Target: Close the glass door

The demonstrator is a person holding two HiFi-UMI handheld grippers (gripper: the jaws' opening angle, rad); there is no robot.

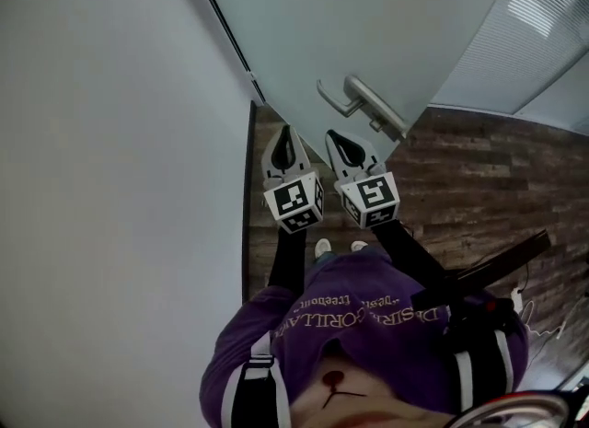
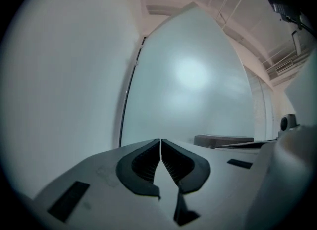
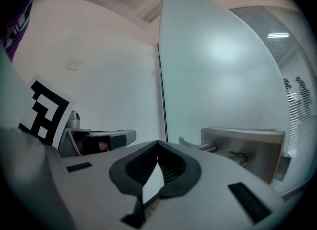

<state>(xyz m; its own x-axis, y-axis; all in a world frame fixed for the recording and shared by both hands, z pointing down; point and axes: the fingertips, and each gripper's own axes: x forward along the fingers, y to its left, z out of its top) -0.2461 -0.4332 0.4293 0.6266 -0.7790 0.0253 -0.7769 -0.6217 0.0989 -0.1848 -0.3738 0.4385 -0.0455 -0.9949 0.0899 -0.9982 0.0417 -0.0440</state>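
The plain white wall [image 1: 110,141] filled everything to the left of the left gripper [image 1: 285,133], and the big frosted glass door [image 1: 368,21] stood straight ahead of both tools, its dark hinge edge meeting that wall just beyond the left one. Dark wood-plank floor [image 1: 479,178] spread out to the right of the right gripper [image 1: 333,137]. The person in the purple top [image 1: 368,316] held the pair side by side and pointing level at the door. Both had their jaws pressed together with nothing between them. The silver lever handle [image 1: 363,104] sat just ahead and right of the right gripper, not touching it.
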